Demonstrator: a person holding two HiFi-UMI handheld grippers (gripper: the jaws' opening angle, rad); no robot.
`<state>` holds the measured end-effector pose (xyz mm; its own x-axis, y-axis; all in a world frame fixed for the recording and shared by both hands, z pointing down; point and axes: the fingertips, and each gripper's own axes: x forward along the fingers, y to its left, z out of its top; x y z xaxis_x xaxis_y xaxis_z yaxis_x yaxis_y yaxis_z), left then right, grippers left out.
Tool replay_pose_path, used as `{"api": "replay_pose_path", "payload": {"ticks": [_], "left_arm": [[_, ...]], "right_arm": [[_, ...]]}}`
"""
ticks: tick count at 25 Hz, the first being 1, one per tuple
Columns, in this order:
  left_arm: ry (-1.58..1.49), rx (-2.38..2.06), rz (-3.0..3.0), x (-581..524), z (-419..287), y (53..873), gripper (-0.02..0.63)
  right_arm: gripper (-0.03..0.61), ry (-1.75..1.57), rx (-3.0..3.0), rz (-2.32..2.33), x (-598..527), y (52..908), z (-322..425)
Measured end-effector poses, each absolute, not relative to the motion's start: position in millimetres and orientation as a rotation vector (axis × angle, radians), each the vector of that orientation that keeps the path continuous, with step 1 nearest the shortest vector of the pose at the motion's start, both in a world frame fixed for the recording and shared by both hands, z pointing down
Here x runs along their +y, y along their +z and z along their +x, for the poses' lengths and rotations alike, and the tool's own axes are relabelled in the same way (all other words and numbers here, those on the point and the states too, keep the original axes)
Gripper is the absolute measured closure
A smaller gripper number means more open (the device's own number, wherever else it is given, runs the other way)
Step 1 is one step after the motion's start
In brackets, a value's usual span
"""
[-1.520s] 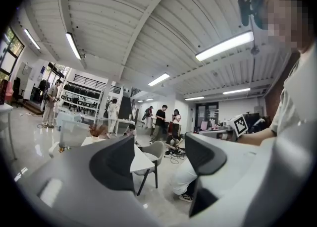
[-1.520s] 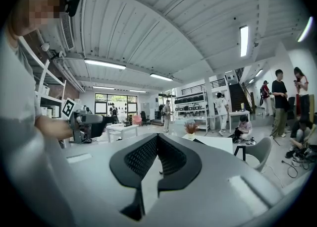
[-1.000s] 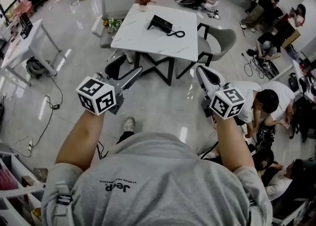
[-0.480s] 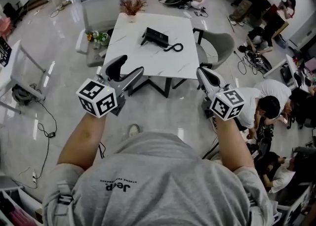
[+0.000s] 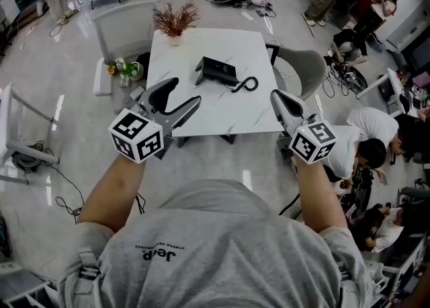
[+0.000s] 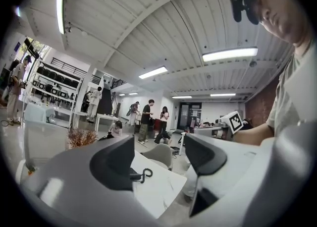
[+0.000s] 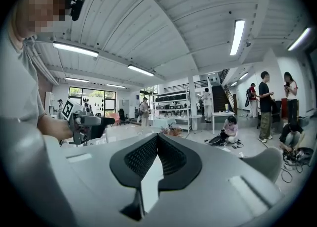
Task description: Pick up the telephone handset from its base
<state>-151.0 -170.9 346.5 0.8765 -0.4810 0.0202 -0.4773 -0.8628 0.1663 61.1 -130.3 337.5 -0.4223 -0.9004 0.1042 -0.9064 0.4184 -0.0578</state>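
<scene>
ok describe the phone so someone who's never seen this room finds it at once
Find the white table in the middle of the shiny floor. Near its middle lies the telephone, flat and black, with a curly cord trailing from it. The only other thing on top is a reddish dried plant at a far corner.

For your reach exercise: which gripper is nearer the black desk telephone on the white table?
Left, narrowly. The left gripper, open, hovers to the near left of the black desk telephone; the right gripper, shut, sits farther off, to its near right.
</scene>
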Motion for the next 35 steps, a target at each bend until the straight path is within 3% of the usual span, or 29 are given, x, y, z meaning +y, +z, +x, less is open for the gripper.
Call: {"api": "replay_pose_path", "payload": {"ticks": [10,22,35], "left_arm": [[0.011,-0.703,2.86,-259.9,-114.1,364.3,0.264],[0.133,-0.917,2.809,-339.2,-3.3,414.8,0.264],[0.776,-0.737,2.993,-382.9,16.4,521.1,0.265]], "right_arm": [[0.574,0.229,-2.576,1.675,-215.2,357.3,106.2],[0.574,0.222,-2.741,1.325,-342.1,395.2,195.0],[0.574,0.363,-2.657,1.34,-392.7,462.8,190.8]]}}
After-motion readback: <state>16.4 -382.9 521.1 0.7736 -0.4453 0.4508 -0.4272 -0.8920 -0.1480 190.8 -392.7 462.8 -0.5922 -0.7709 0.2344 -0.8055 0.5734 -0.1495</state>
